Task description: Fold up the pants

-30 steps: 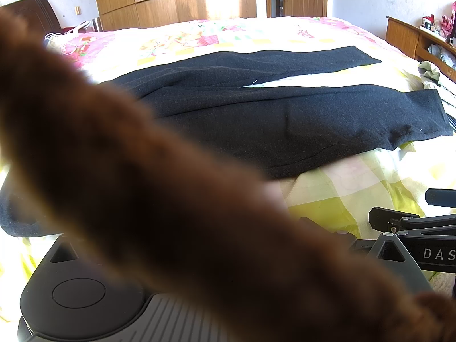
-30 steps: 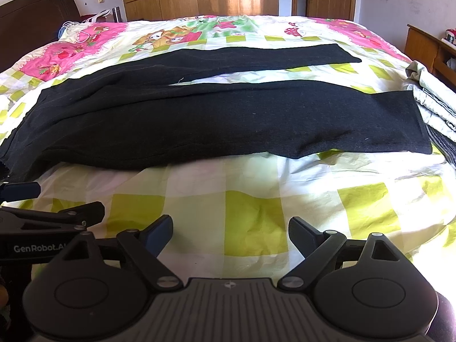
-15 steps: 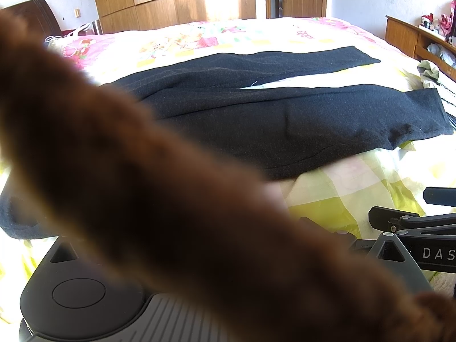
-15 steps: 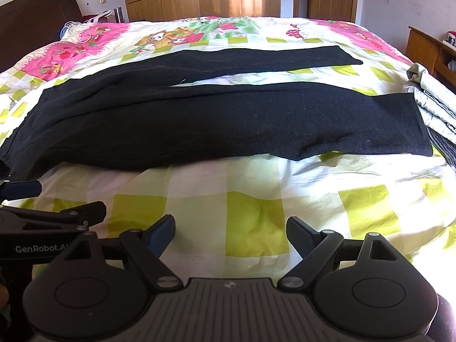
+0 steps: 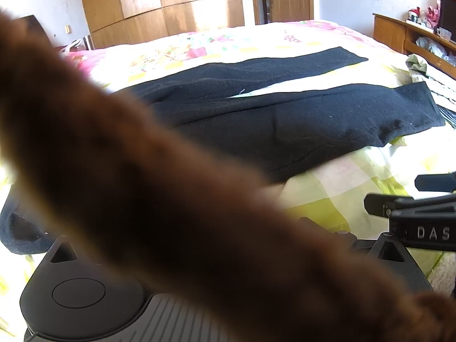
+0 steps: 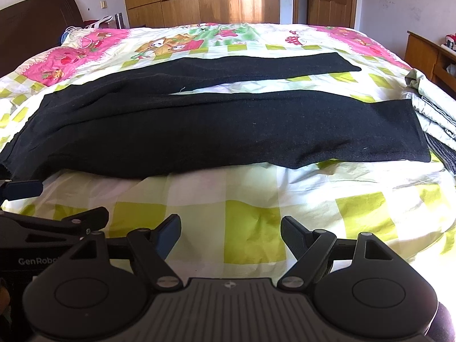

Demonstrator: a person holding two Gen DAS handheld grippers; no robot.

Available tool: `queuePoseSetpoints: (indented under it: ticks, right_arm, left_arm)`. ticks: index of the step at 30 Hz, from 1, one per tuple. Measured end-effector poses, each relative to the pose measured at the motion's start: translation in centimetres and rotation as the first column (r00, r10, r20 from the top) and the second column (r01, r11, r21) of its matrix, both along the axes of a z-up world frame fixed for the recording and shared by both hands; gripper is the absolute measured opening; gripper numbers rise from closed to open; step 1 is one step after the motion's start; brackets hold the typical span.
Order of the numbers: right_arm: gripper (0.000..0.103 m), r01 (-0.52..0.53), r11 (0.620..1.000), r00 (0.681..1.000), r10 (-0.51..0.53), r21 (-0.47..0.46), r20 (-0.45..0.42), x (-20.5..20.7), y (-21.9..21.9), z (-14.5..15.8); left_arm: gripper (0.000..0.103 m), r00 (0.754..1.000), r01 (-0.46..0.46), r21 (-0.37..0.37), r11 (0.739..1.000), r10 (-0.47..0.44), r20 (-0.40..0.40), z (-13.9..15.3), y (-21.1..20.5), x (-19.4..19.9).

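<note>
Our right tongs point(image 6: 230, 235) are closing on nothing, pants point(image 6: 199, 131) spread flat on the bed point(image 6: 256, 199) at twelve o'clock. Left tongs: can't tell, a blurry brown thing point(image 5: 171, 199) blocks them. Risk: we grab blind and snag the quilt.

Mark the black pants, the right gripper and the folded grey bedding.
black pants point(image 6: 199, 131), right wrist view, near leg.
right gripper point(image 6: 230, 235), right wrist view, between fingers, closing, nothing between.
folded grey bedding point(image 6: 427, 108), right wrist view, top layer.

Black pants point(image 6: 199, 131) lie spread flat across the checked quilt-covered bed point(image 6: 256, 213), folded grey bedding point(image 6: 427, 114) beside their hems.
</note>
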State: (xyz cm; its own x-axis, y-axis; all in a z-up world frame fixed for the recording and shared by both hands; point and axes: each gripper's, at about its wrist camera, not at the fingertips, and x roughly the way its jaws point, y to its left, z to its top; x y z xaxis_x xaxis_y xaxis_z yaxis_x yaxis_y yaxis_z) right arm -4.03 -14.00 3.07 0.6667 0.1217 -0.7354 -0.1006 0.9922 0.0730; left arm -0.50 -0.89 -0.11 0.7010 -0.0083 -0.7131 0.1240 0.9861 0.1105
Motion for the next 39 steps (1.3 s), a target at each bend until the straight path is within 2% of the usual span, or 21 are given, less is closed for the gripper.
queuePoseSetpoints:
  ticks: [5, 11, 14, 17, 19, 21, 28, 31, 34, 36, 37, 38, 39]
  right_arm:
    - [0.090, -0.029, 0.999, 0.999, 0.029, 0.013, 0.014, 0.1, 0.4, 0.6]
    - [0.090, -0.142, 0.990, 0.988, 0.141, 0.009, 0.065, 1.3, 3.7, 2.1]
    - [0.090, -0.225, 0.974, 0.972, 0.224, -0.004, 0.075, 2.4, 6.8, 2.7]
    - [0.090, -0.327, 0.945, 0.941, 0.328, -0.023, 0.088, 3.4, 10.5, 3.2]
    - [0.090, -0.403, 0.915, 0.910, 0.404, -0.034, 0.094, 3.9, 13.1, 3.4]
    - [0.090, -0.488, 0.872, 0.867, 0.490, -0.045, 0.088, 4.4, 15.8, 3.5]
    - [0.090, -0.735, 0.671, 0.668, 0.741, -0.093, 0.064, 4.5, 25.7, 1.8]
    - [0.090, -0.787, 0.598, 0.600, 0.799, -0.155, 0.040, 4.0, 28.5, 0.4]
    - [0.090, -0.804, 0.556, 0.567, 0.824, -0.212, 0.011, 3.9, 31.2, -1.1]
    - [0.081, -0.802, 0.556, 0.574, 0.819, -0.218, -0.021, 4.2, 32.5, -2.0]
    - [0.063, -0.798, 0.569, 0.586, 0.809, -0.198, -0.036, 4.5, 32.9, -2.4]
    - [0.049, -0.791, 0.586, 0.600, 0.799, -0.176, -0.035, 4.8, 33.3, -2.4]
    - [0.043, -0.790, 0.589, 0.603, 0.797, -0.171, -0.036, 4.7, 33.6, -2.4]
  left_arm:
    - [0.103, 1.000, -0.024, -0.017, 1.000, 0.024, -0.003, 0.1, 0.6, 0.3]
    - [0.103, 0.998, -0.054, -0.021, 0.998, 0.055, 0.044, 1.5, 2.3, 0.6]
    - [0.103, 0.993, -0.090, -0.023, 0.996, 0.092, 0.069, 2.5, 4.5, 0.8]
    - [0.103, 0.984, -0.154, -0.034, 0.987, 0.156, 0.082, 3.3, 8.0, 0.8]
    - [0.103, 0.974, -0.207, -0.055, 0.977, 0.211, 0.081, 3.9, 11.1, 0.7]
    - [0.103, 0.956, -0.274, -0.033, 0.961, 0.276, 0.096, 4.1, 14.3, 0.5]
    - [0.103, 0.899, -0.437, 0.041, 0.899, 0.435, 0.059, 2.2, 24.6, 0.3]
    - [0.103, 0.906, -0.422, 0.035, 0.906, 0.421, 0.040, 1.5, 26.9, 0.7]
    - [0.103, 0.921, -0.389, 0.074, 0.918, 0.386, 0.046, 0.9, 27.9, 1.6]
    - [0.103, 0.927, -0.374, 0.091, 0.923, 0.372, 0.044, 0.5, 28.7, 2.3]
    - [0.103, 0.933, -0.361, 0.087, 0.929, 0.359, 0.033, 0.2, 29.1, 2.7]
    - [0.102, 0.936, -0.353, 0.084, 0.932, 0.352, 0.022, -0.1, 29.4, 2.9]
    - [0.096, 0.937, -0.348, 0.087, 0.933, 0.348, 0.015, -0.4, 29.7, 2.9]
